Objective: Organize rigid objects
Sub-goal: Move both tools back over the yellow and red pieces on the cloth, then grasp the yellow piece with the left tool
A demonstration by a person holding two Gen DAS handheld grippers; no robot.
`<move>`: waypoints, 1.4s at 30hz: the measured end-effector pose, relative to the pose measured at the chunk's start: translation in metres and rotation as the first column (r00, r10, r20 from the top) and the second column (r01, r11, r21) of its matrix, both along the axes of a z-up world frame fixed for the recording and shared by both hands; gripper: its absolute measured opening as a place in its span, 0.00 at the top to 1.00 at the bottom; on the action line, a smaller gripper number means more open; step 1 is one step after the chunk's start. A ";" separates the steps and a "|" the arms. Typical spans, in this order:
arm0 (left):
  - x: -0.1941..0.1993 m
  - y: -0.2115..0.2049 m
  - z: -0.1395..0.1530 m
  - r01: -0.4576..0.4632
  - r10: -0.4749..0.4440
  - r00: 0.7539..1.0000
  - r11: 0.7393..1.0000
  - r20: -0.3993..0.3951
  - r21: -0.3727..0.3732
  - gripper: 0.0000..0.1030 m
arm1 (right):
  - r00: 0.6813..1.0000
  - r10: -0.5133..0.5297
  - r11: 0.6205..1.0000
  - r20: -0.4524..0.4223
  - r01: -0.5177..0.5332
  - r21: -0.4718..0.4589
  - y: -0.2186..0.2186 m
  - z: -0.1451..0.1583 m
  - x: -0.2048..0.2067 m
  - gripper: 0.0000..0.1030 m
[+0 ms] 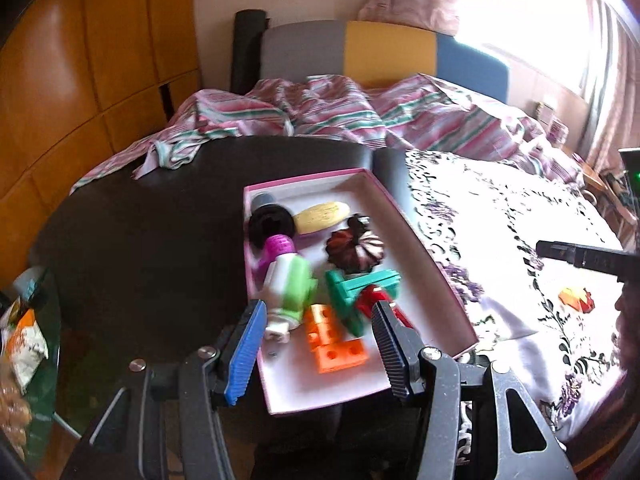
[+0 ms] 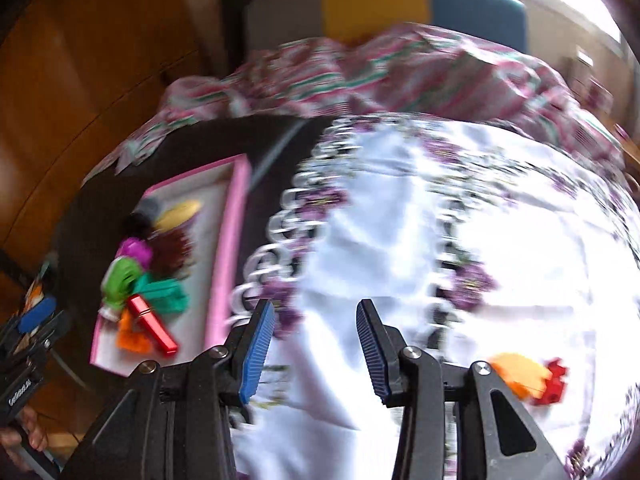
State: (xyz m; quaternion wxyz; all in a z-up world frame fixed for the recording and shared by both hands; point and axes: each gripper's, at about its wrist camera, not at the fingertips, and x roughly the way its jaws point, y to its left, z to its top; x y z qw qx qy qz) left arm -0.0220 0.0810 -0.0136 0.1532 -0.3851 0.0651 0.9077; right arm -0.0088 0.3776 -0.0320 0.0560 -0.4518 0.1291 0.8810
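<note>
While the pink-rimmed tray (image 1: pixel 420 232) sits on the dark table (image 1: pixel 160 240), it holds a yellow oval piece (image 1: pixel 322 218), a black wheel (image 1: pixel 270 222), a brown ridged disc (image 1: pixel 354 250), a purple-capped white and green toy (image 1: pixel 288 280), a teal bracket (image 1: pixel 356 286), a red tube (image 2: pixel 154 326) and an orange block (image 1: pixel 336 346). An orange and red toy (image 2: pixel 528 374) lies apart on the embroidered white cloth (image 2: pixel 400 240) to the tray's right. The left gripper (image 1: pixel 320 352) hovers over the tray's near end, jaws apart and empty. The right gripper (image 2: pixel 316 346) hangs over the cloth, jaws apart, nothing between them. Behind lies a striped blanket (image 1: pixel 320 108).
</note>
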 end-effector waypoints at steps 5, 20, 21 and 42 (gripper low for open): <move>0.003 0.029 0.003 0.074 -0.074 0.997 0.997 -0.009 -0.014 0.46 | 0.987 -0.161 0.987 -0.001 0.161 -0.011 0.060 0.002 0.022 0.58; 0.013 0.167 -0.019 0.423 -0.420 0.906 0.905 0.055 -0.050 0.39 | 0.763 -0.638 0.743 -0.106 0.572 -0.348 0.193 -0.009 0.112 0.58; 0.015 0.180 -0.023 0.451 -0.447 0.892 0.891 0.064 -0.053 0.38 | 0.759 -0.642 0.736 -0.110 0.570 -0.364 0.195 -0.009 0.113 0.58; 0.041 0.368 -0.070 0.805 -0.786 0.582 0.593 0.207 -0.011 0.16 | 0.775 -0.629 0.710 -0.064 0.539 -0.453 0.202 -0.024 0.109 0.58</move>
